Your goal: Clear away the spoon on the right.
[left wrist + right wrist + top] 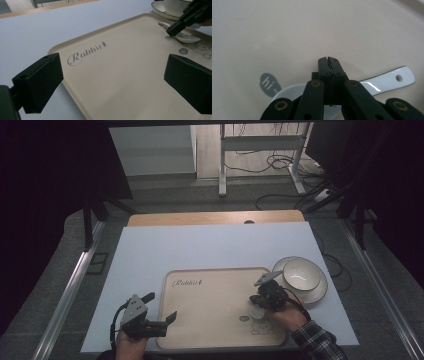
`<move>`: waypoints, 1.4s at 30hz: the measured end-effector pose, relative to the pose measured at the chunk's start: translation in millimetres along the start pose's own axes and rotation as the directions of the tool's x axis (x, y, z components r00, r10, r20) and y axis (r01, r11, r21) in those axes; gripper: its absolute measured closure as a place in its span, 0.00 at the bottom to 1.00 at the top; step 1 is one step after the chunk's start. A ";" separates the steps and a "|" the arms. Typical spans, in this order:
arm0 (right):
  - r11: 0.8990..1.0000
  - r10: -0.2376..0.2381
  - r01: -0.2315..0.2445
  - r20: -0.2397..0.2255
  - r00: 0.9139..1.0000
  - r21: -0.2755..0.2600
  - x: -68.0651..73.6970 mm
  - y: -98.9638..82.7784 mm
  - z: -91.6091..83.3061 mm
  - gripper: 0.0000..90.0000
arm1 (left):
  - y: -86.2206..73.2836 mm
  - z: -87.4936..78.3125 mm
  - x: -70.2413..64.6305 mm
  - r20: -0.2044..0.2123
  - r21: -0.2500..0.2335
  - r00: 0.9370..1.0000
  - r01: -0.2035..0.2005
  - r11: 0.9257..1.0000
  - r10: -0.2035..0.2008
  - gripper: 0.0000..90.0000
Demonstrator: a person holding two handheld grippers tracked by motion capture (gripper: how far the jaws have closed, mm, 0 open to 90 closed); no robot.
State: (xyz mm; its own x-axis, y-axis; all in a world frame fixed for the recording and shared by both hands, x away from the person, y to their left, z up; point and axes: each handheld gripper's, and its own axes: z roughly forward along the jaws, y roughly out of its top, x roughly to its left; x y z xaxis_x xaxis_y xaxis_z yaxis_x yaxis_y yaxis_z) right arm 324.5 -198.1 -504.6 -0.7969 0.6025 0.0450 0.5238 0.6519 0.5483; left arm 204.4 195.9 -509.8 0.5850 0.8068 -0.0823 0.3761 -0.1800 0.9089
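Observation:
A beige tray [215,271] printed "Rabbit" lies on the white table. On its right part rests a white spoon [392,80] with a dark rim, its bowl [257,312] beside a printed bear. My right gripper [329,60] is shut, jaws pressed together, angled down just over the spoon's neck; I see nothing pinched between its tips. From the left gripper view, that gripper's tip [171,32] sits right next to the spoon [187,38]. My left gripper [112,77] is open and holds nothing, hovering over the tray's [125,65] left part.
A white bowl [300,272] stands on a white plate [316,292] just off the tray's right corner. A wooden board [215,217] borders the table's far edge. Beyond it are a desk frame and floor cables.

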 end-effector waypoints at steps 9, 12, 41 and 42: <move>1.000 0.000 0.000 -0.007 1.000 0.011 3.7 -9.1 -9.3 1.00 | 0.1 0.1 -0.3 -0.001 0.001 1.000 -0.002 1.000 0.002 0.02; 1.000 0.000 0.000 -0.006 1.000 0.015 4.1 -11.9 -12.0 1.00 | 0.0 0.2 -0.3 -0.001 0.002 1.000 -0.002 1.000 0.002 0.02; 0.999 0.020 -0.020 -0.006 1.000 -0.037 4.0 -24.3 -26.2 0.87 | -0.1 1.2 -0.9 0.001 0.009 1.000 -0.005 1.000 0.005 0.02; 0.999 0.017 -0.017 -0.001 1.000 -0.047 3.9 -23.5 -26.0 0.84 | -0.1 1.6 -0.9 0.002 0.014 1.000 -0.004 1.000 0.004 0.02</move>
State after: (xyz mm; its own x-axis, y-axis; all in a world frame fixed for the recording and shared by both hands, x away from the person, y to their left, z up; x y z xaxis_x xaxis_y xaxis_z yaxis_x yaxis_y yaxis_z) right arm 301.3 -223.0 -495.5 -0.7882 0.6130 0.0548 0.5222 0.6191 0.5865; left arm 205.0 194.4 -510.5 0.5882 0.8049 -0.0792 0.3833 -0.1912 0.9036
